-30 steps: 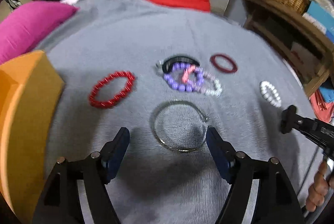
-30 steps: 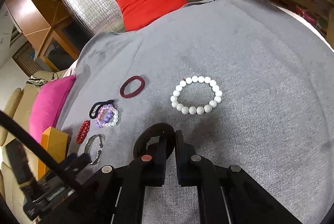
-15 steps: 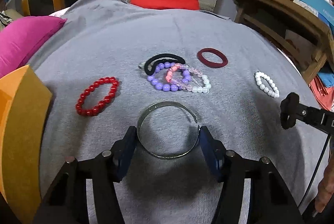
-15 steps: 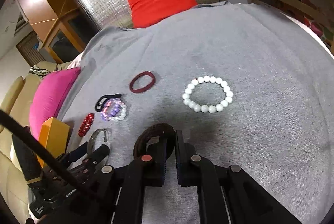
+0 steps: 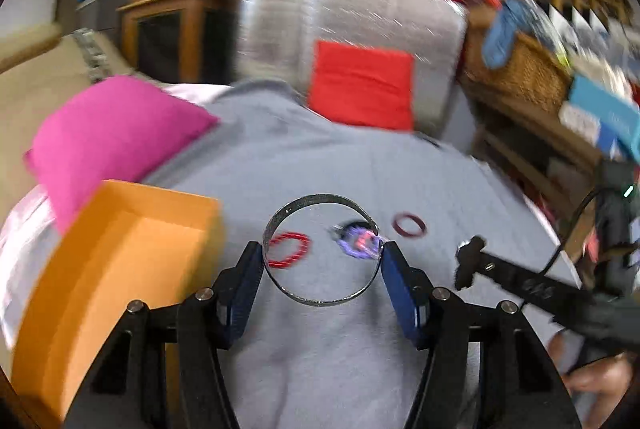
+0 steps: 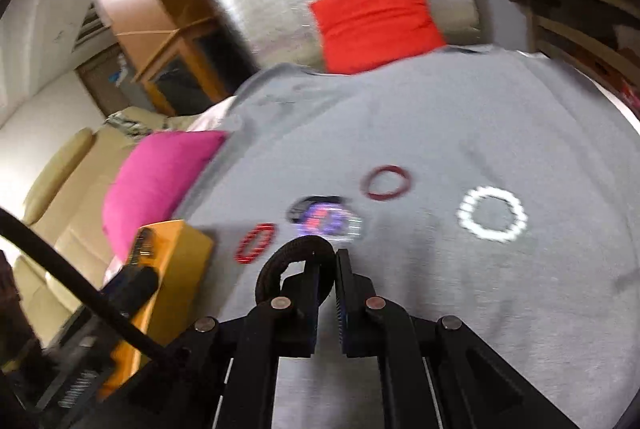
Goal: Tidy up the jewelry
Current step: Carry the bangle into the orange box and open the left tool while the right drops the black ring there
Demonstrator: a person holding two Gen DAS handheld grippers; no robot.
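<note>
My left gripper (image 5: 322, 261) is shut on a silver open bangle (image 5: 320, 299) and holds it lifted above the grey cloth (image 5: 320, 369). An orange box (image 5: 116, 269) stands open just to its left. My right gripper (image 6: 327, 271) is shut on a dark braided hair tie (image 6: 280, 261) and holds it above the cloth. On the cloth lie a red bead bracelet (image 6: 256, 243), a tangle of purple, pink and clear bracelets (image 6: 326, 221), a maroon ring (image 6: 386, 183) and a white bead bracelet (image 6: 492, 215). The right gripper also shows in the left wrist view (image 5: 468, 263).
A pink cushion (image 5: 108, 137) lies at the left behind the orange box. A red cushion (image 5: 362, 91) leans on a silver panel (image 5: 348, 17) at the back. Wooden shelves with a wicker basket (image 5: 520, 65) stand at the right.
My left gripper has closed on the silver bangle and lifted it off the cloth, swinging toward the orange box. My right gripper has risen and moved left, still holding the hair tie.
</note>
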